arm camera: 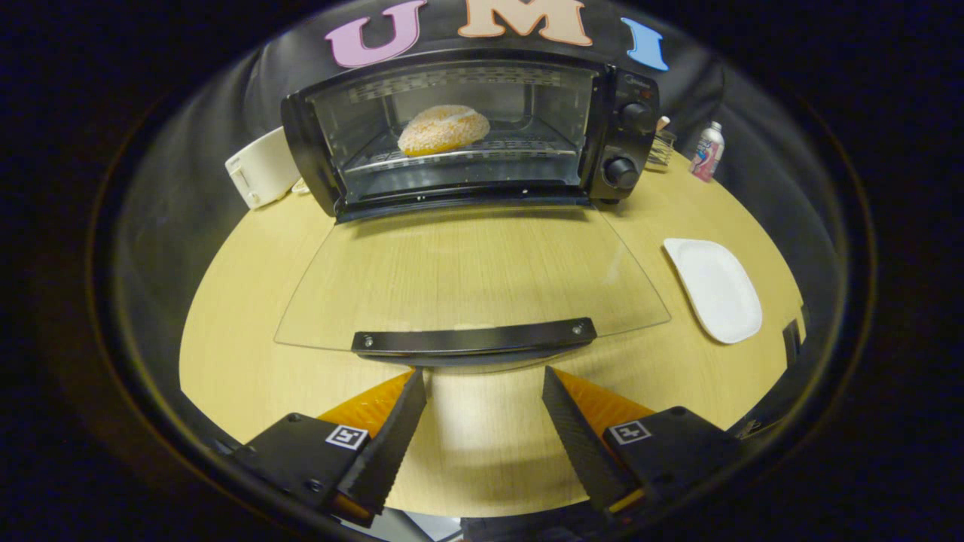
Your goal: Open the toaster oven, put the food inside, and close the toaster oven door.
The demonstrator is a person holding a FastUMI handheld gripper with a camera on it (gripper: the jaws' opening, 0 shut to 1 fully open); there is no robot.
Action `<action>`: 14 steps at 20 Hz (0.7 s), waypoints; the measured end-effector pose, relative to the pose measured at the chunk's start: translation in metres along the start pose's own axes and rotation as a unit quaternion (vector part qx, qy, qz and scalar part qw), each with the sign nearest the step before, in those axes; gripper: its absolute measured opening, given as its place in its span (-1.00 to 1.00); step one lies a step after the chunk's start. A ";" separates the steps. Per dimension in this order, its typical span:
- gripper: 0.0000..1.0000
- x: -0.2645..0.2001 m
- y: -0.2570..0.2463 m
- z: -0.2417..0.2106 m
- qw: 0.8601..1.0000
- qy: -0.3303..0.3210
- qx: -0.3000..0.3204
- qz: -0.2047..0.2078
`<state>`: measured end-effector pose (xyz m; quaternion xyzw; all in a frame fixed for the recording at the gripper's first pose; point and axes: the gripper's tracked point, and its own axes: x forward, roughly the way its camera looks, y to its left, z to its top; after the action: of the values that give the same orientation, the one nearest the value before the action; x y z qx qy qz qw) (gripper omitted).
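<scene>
Bun (pixel 443 129): on oven (pixel 467 128) rack, upper centre. Door (pixel 467 278): flat open. My tool (pixel 484 395): spread, empty, just below handle (pixel 474 339). Step: closing; next, I lift handle

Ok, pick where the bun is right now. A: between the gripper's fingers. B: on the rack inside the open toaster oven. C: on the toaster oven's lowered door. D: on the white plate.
B: the bun lies on the rack inside the toaster oven, beyond its lowered door; the gripper is open.
</scene>
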<state>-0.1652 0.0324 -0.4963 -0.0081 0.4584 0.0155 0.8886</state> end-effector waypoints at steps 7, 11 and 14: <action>0.99 -0.021 0.001 0.019 0.999 -0.035 -0.002 0.001; 0.99 -0.039 0.004 0.044 0.997 -0.074 0.010 0.011; 0.99 -0.046 0.007 0.071 0.994 -0.102 0.025 0.019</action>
<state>-0.1343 0.0408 -0.4179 0.0245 0.3659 0.0212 0.9301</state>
